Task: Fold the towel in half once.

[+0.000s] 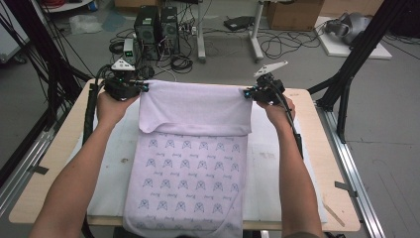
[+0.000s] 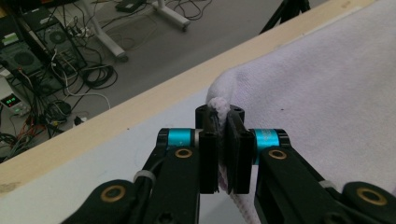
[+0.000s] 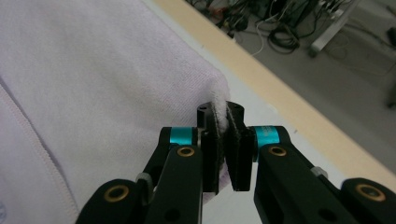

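1. High view: a pale lilac cloth (image 1: 193, 148) is lying down the middle of the frame on a white sheet (image 1: 277, 168) that is covering the wooden counter (image 1: 327, 163). The cloth's far edge is being held up off the counter and is hanging as a plain flap over the printed part, which is carrying rows of small dark motifs and is reaching to the bottom edge of the frame.
2. The left tool (image 1: 143, 88) is sitting at the upper left of the cloth, at its far left corner, and the person's left hand (image 1: 111, 106) is wrapping around it, with the forearm coming in from the bottom left.
3. The right tool (image 1: 247, 92) is sitting at the far right corner of the cloth, just right of centre in the upper half, and the right hand (image 1: 280, 110) is holding it.
4. Left gripper view: the left tool (image 2: 223, 135) is pinching a bunched fold of the cloth (image 2: 327, 79), with the fabric squeezed between its two black jaws at the centre of the frame. The cloth is spreading to the right, and the counter's edge is running diagonally from lower left to upper right.
5. Right gripper view: the right tool (image 3: 223, 135) is pinching the cloth (image 3: 93, 84) corner in the same way, with the jaws pressed on a thin ridge of fabric, and the cloth is spreading over the left of the frame.
6. Floor with computer towers (image 1: 156, 29) and cables is showing beyond the counter at the top.
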Motion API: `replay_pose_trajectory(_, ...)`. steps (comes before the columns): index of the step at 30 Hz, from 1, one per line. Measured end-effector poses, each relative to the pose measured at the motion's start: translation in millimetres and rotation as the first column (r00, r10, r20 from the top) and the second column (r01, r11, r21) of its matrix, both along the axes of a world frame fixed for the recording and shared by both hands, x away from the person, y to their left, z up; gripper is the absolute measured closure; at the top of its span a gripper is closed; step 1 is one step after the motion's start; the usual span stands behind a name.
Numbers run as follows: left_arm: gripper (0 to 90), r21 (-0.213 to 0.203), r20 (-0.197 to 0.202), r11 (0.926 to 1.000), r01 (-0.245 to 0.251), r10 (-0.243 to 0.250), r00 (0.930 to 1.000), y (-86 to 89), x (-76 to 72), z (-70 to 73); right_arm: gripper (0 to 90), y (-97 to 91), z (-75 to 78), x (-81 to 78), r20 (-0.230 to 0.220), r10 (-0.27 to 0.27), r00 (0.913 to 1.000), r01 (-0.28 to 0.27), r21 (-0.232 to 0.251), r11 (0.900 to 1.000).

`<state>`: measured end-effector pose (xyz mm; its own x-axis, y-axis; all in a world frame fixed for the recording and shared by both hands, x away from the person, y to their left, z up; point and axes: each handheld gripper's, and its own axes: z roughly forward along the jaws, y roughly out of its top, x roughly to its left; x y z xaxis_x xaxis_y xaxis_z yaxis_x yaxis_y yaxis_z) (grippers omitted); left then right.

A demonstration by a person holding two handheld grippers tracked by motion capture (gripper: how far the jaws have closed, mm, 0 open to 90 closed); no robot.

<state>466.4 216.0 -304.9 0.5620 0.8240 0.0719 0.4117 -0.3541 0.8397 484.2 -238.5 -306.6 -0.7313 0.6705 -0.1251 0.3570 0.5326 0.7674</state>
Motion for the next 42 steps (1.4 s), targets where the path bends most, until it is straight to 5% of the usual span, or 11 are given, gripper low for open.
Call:
replay_pose_trajectory(1, 71.4, 0.015, -0.013, 0.9998, -0.012, 0.013, 0.9998, 1.1, 0.9, -2.9, 70.3, 0.9, -1.0, 1.1, 0.026, -0.022, 0.9994, 0.022, 0.001, 0.9998)
replay_pose_trajectory(3, 61.5, 0.02, -0.049, 0.9998, -0.01, 0.011, 0.9987, 7.7, 0.1, -16.1, 62.6, -0.4, -10.7, 3.6, -0.023, -0.027, 0.9994, 0.027, 0.019, 0.9995)
replay_pose_trajectory(7, 55.8, 0.009, -0.11, 0.9999, 0.01, -0.009, 0.9939, 22.9, -11.5, -47.6, 56.2, -3.3, -36.5, -9.3, -0.055, 0.002, 0.9985, -0.001, 0.019, 0.9998)
replay_pose_trajectory(11, 54.3, -0.003, -0.144, 0.9987, 0.051, -0.051, 0.9883, 28.5, -28.5, -71.7, 50.9, -4.8, -59.0, -23.5, -0.174, 0.029, 0.9842, -0.028, 0.011, 0.9996)
replay_pose_trajectory(13, 53.5, -0.001, -0.147, 0.9964, 0.085, -0.084, 0.9856, 27.8, -38.5, -80.1, 51.7, -3.9, -67.5, -38.0, -0.137, 0.048, 0.9893, -0.046, 0.023, 0.9987)
replay_pose_trajectory(18, 50.3, -0.033, -0.163, 0.9859, 0.164, -0.167, 0.9723, 22.4, -60.0, -94.0, 50.9, -2.1, -90.0, -59.2, -0.168, 0.098, 0.981, -0.091, 0.049, 0.9947)
replay_pose_trajectory(23, 43.5, -0.076, -0.231, 0.9605, 0.267, -0.278, 0.9323, 13.7, -74.9, -106.7, 47.3, -2.2, -110.4, -65.1, -0.211, 0.09, 0.9734, -0.083, 0.039, 0.9957)
replay_pose_trajectory(29, 39.6, -0.066, -0.265, 0.9397, 0.335, -0.341, 0.902, 4.0, -82.9, -119.6, 55.8, -0.3, -122.4, -67.3, -0.247, 0.103, 0.9636, -0.101, 0.022, 0.9947)
replay_pose_trajectory(31, 46.0, -0.024, -0.264, 0.937, 0.349, -0.342, 0.9017, 0.5, -84.0, -121.8, 62.7, -0.4, -124.2, -69.4, -0.257, 0.118, 0.9591, -0.116, 0.023, 0.993)
replay_pose_trajectory(35, 82.7, 0.045, -0.247, 0.9347, 0.353, -0.332, 0.9106, -1.7, -85.4, -122.5, 80.2, -0.5, -124.0, -75.2, -0.257, 0.142, 0.9559, -0.139, 0.029, 0.9899)
replay_pose_trajectory(42, 89.5, 0.035, -0.19, 0.9428, 0.331, -0.319, 0.9284, 8.6, -93.9, -107.7, 82.6, -1.2, -103.8, -89.1, -0.186, 0.173, 0.9672, -0.162, 0.071, 0.9842)
